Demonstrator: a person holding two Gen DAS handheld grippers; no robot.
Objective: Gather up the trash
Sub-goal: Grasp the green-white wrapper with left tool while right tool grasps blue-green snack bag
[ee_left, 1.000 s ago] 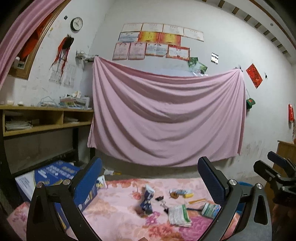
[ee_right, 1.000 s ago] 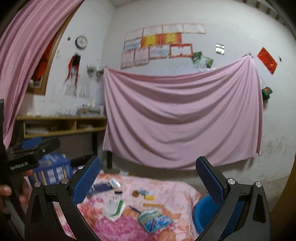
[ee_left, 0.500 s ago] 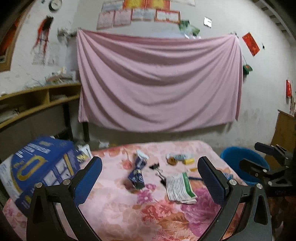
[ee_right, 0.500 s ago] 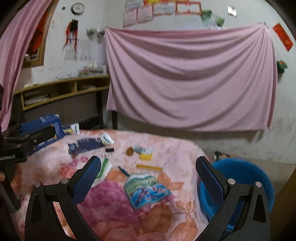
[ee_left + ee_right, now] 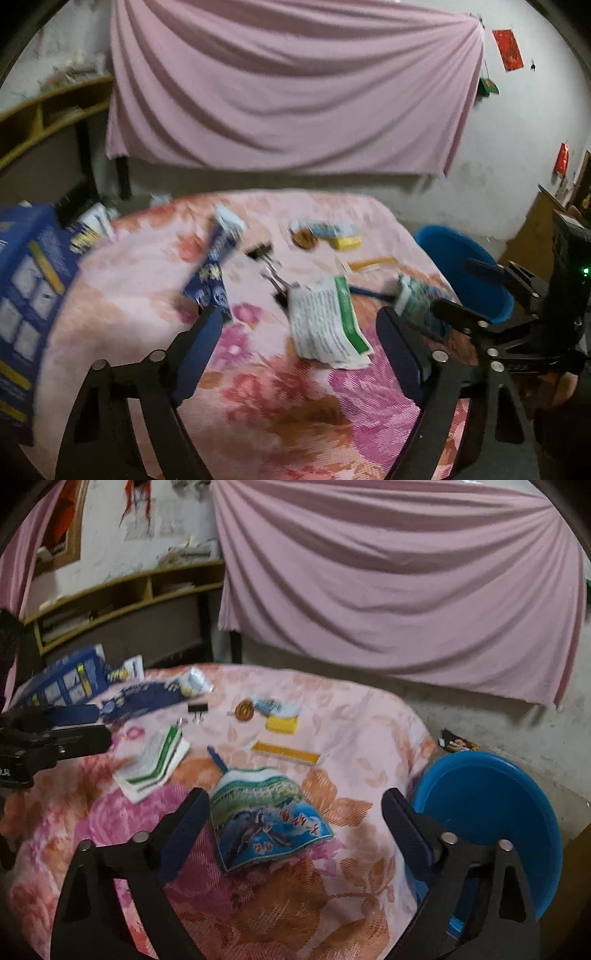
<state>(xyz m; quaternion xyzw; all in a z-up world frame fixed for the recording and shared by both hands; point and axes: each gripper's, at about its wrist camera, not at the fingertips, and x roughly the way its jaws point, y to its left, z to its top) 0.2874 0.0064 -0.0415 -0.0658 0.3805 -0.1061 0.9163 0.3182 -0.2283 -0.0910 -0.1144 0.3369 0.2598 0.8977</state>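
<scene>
Blue-green wrapper (image 5: 266, 812) lies flat at frame centre; white-green leaflet (image 5: 153, 760) left; blue basin (image 5: 491, 812) lower right.

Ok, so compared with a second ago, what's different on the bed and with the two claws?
Both claws tipped down from the wall toward the bed: the left claw now hangs over the white-and-green leaflet, the right claw over the blue-green packet. Both sets of jaws are closing, pressing on nothing yet. The litter on the floral blanket and the blue basin lie as they were.
</scene>
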